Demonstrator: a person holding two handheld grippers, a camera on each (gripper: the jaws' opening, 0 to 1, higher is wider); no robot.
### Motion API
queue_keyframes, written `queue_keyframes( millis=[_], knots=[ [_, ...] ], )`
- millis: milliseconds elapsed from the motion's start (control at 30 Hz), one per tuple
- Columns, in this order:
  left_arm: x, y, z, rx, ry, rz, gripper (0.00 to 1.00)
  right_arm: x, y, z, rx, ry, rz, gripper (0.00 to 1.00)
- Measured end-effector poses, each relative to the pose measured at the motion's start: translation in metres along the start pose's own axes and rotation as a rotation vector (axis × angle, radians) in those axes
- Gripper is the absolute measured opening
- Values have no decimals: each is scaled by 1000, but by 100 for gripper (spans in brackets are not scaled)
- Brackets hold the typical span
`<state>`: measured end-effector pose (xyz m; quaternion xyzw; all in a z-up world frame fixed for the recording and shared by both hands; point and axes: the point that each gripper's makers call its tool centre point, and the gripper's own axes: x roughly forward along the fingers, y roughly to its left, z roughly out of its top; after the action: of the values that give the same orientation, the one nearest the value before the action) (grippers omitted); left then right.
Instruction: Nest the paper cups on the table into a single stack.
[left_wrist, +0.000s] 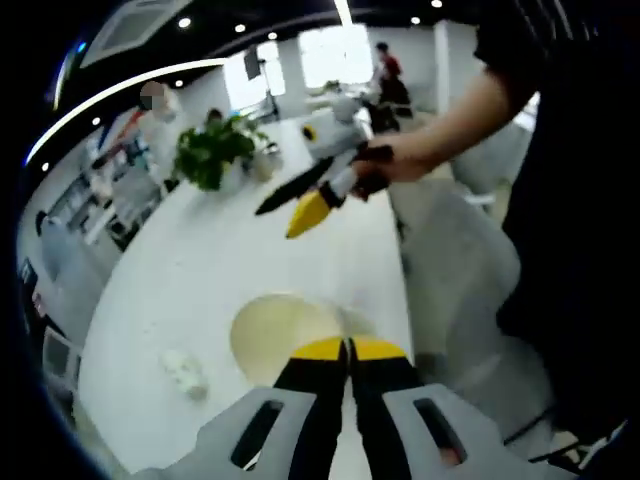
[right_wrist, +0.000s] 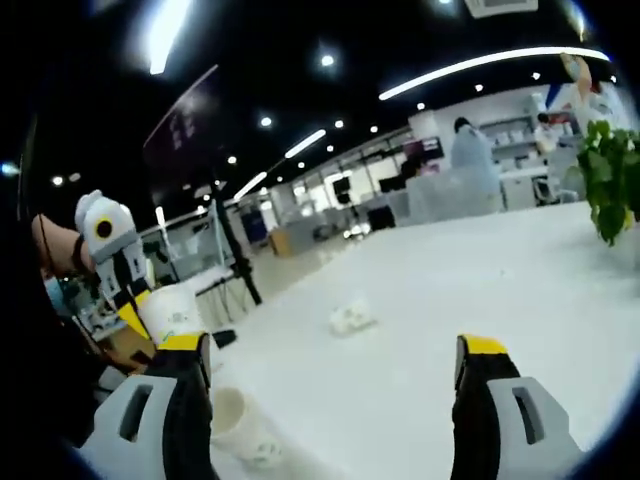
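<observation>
My left gripper (left_wrist: 348, 350) has its yellow-tipped jaws pressed together on the rim of a cream paper cup (left_wrist: 280, 332), held above the white table (left_wrist: 220, 260). In the right gripper view this left gripper (right_wrist: 132, 318) comes in from the left with the same cup (right_wrist: 172, 310) in it. My right gripper (right_wrist: 333, 346) stands wide open with nothing between its jaws. A second paper cup (right_wrist: 233, 417) rests on the table just beside its left jaw. In the left gripper view a hand holds the right gripper (left_wrist: 276, 222) open over the table.
A crumpled white scrap (right_wrist: 350, 318) (left_wrist: 185, 372) lies on the table. A potted green plant (left_wrist: 210, 150) (right_wrist: 612, 180) stands at the far end. The table's edge (left_wrist: 400, 270) runs beside a person's body. People and desks fill the room beyond.
</observation>
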<state>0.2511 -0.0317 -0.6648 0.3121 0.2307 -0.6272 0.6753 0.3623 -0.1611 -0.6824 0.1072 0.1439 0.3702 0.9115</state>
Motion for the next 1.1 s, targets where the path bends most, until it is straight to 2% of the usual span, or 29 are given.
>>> queue_keyframes(
  millis=[100,167,267,467,967,1100],
  knots=[
    [3,-3,-6,51,44,-17,0,-3,-2,-1,-4,-1,-5,100],
    [7,-3,-6,81,52,-28,0,-5,-5,-2,5,-4,-9,100],
    [11,-1,-6,62,64,-36,0,-7,-8,-3,8,-4,-17,100],
    [18,-6,-10,145,126,-83,0,-10,-8,-9,17,3,-21,100],
    [35,-11,-20,236,234,-137,0,-15,-9,-15,32,6,-26,100],
    [38,-14,-19,240,242,-149,0,-16,-9,-15,35,5,-29,100]
  ],
)
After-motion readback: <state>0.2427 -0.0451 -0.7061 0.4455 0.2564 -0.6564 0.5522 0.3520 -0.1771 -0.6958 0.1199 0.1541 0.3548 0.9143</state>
